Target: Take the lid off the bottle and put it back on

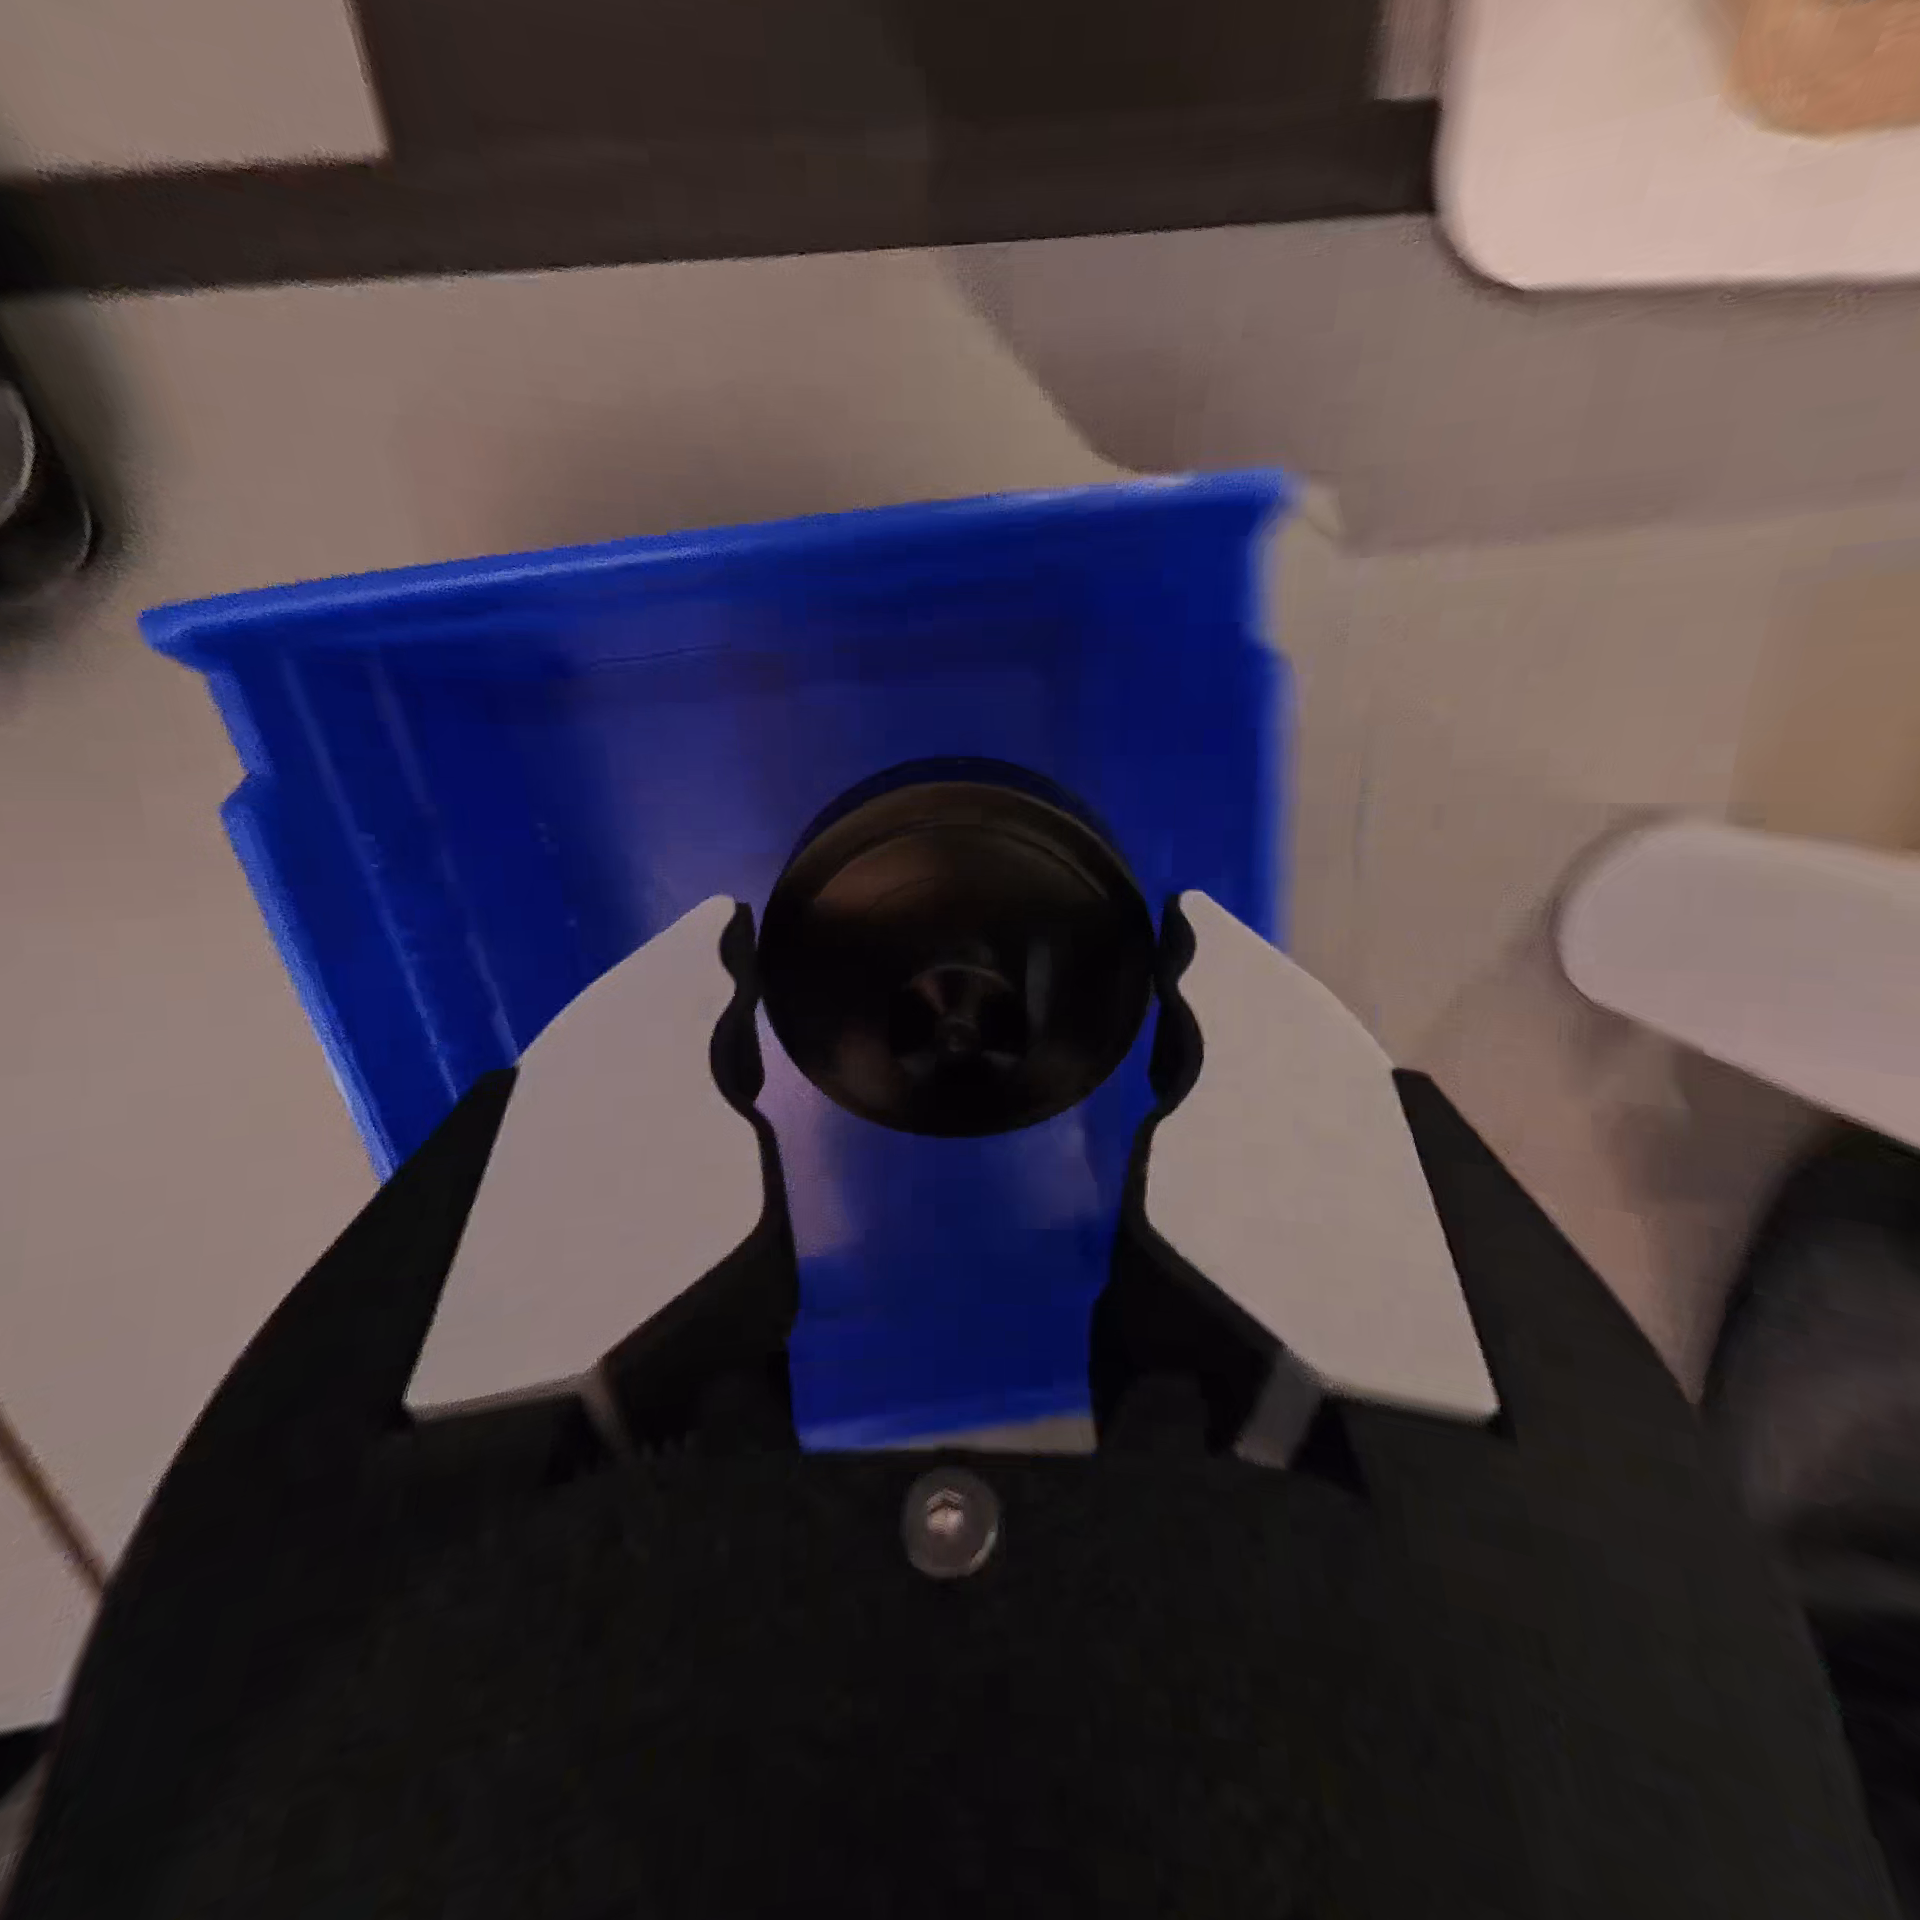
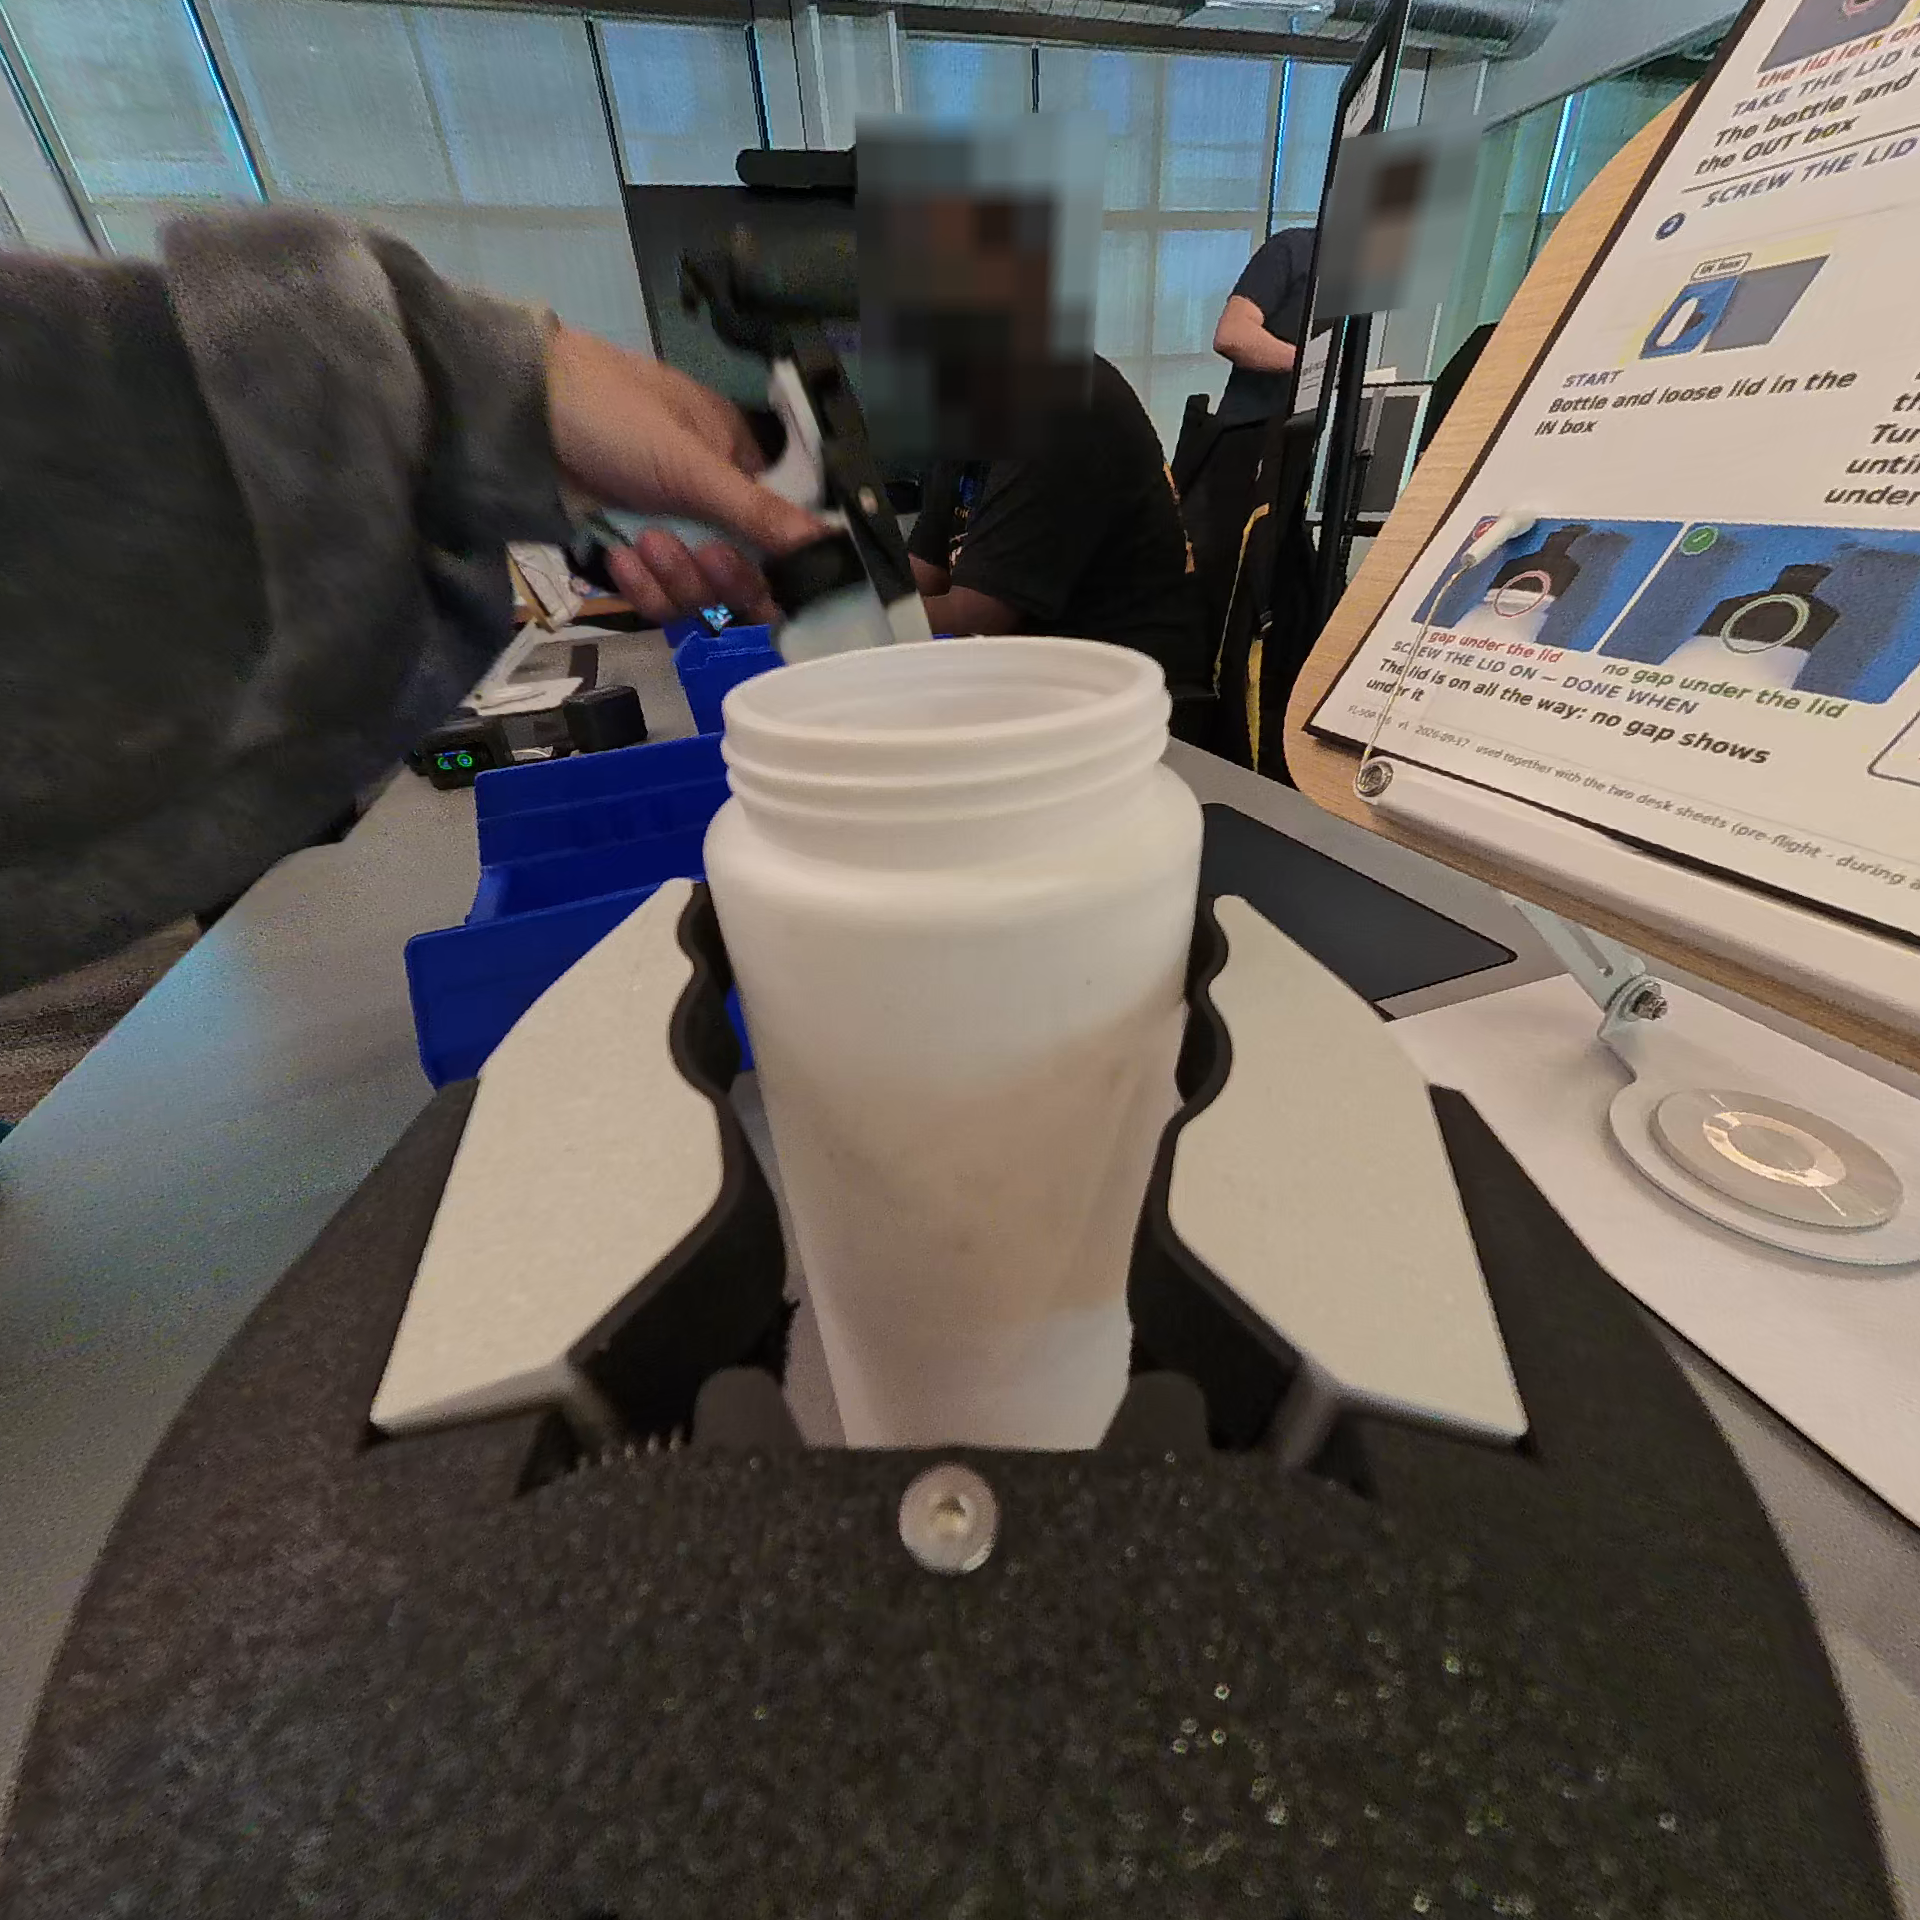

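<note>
Step in hand: lid is off, carry-back not yet made.

Right hand-held gripper [image 2: 951, 1049]: I have its two fingers clamped on the body of the white plastic bottle [image 2: 951, 987], pads pressed to either side below the shoulder. Bottle upright, mouth open, screw threads bare. It stands over the grey worktop [image 2: 208, 1091], with blue bins [image 2: 582, 821] just behind it and an instruction sheet on a tilted stand [image 2: 1662, 582] to the right.

Left hand-held gripper [image 1: 954, 987]: fingers closed against the rim of the black lid [image 1: 954, 951], one at each side. The lid's hollow underside faces the camera, held above a blue bin [image 1: 727, 779]. Picture blurred. In the right wrist view this gripper shows past the bottle's far rim, in a person's hand [image 2: 675, 468] with a grey sleeve; the lid itself I cannot make out there.

Judgement: half done. Next I must bring the lid over the mouth, open side down, level and centred on the threads, then turn until seated. Main risk I see is a tilted start cross-threading; the right grip must resist the twist.
</note>
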The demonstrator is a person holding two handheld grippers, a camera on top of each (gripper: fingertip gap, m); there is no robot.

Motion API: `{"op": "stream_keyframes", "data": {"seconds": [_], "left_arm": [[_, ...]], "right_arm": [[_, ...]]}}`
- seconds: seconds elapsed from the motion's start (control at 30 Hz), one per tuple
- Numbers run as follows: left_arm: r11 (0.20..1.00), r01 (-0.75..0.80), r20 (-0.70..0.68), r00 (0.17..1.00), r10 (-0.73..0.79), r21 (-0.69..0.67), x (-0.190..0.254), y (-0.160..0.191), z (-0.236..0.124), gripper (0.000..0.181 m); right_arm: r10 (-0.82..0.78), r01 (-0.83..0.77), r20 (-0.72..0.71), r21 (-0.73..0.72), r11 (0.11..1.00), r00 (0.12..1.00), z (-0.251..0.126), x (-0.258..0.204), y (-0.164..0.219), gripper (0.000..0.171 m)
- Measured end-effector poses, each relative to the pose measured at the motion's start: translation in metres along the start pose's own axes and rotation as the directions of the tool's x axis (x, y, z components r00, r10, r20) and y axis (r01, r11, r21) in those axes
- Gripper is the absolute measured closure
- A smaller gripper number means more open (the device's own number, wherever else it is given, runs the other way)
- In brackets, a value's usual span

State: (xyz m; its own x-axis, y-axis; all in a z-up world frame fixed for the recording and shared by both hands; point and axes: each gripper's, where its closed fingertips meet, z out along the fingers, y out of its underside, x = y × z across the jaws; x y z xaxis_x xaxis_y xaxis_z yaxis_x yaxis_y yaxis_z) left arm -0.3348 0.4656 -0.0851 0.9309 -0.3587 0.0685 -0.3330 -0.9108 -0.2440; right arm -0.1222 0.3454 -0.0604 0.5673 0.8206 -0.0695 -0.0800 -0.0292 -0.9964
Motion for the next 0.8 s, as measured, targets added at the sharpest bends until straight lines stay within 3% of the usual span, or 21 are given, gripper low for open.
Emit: {"op": "stream_keyframes", "data": {"seconds": [0.2,0.4,0.53,0.8], "left_arm": [[0.957,-0.291,-0.063,0.955,0.291,0.013,0.139,0.006,-0.092,0.108],[0.882,-0.466,-0.088,0.884,0.46,-0.069,0.236,0.024,-0.094,0.108],[0.866,-0.486,-0.104,0.873,0.476,-0.118,0.263,0.026,-0.073,0.108],[0.87,-0.457,-0.08,0.889,0.451,-0.186,0.26,0.021,-0.052,0.108]], "right_arm": [[-0.005,0.005,-0.015,-0.007,1.0,1.0,0.002,-0.001,0.0,0.087],[-0.007,0.007,-0.022,-0.025,1.0,1.0,0.003,-0.001,0.001,0.087],[-0.008,0.007,-0.027,-0.029,1.0,1.0,0.004,-0.001,0.001,0.087],[-0.007,0.006,-0.029,-0.038,0.999,1.0,0.005,-0.001,0.001,0.087]]}}
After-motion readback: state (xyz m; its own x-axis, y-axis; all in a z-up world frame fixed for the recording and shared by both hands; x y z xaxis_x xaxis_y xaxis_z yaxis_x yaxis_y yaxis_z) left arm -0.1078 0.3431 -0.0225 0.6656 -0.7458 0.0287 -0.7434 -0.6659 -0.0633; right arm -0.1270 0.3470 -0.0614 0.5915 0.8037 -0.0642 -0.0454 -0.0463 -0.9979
